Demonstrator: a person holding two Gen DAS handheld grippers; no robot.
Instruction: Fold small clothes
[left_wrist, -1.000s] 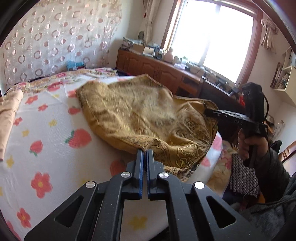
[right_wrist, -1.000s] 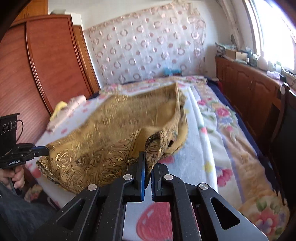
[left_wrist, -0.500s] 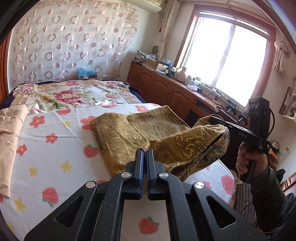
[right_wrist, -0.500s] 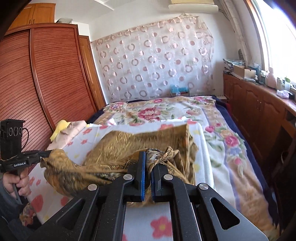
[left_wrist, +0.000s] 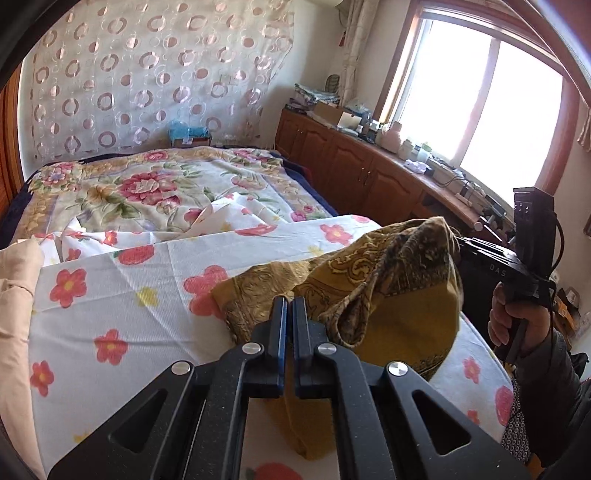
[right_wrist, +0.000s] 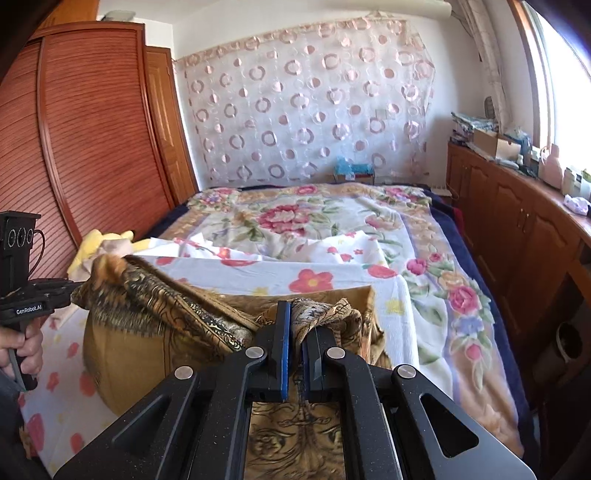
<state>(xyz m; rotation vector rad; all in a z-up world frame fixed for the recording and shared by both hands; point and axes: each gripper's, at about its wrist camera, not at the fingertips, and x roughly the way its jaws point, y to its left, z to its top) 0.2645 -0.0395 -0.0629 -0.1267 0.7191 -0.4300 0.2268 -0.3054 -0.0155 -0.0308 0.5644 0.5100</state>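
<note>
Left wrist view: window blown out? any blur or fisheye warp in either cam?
Left wrist view: window blown to white, no detail outside; dark vignette in the corners. Right wrist view: window edge also clipped; wardrobe lines bow with fisheye; gold cloth slightly smeared at its lifted left corner, sharp near the claw.

We see cloth on bed near edge, slung between left gripper and right gripper. Cabinets right of bed; wardrobe left; curtain behind.
</note>
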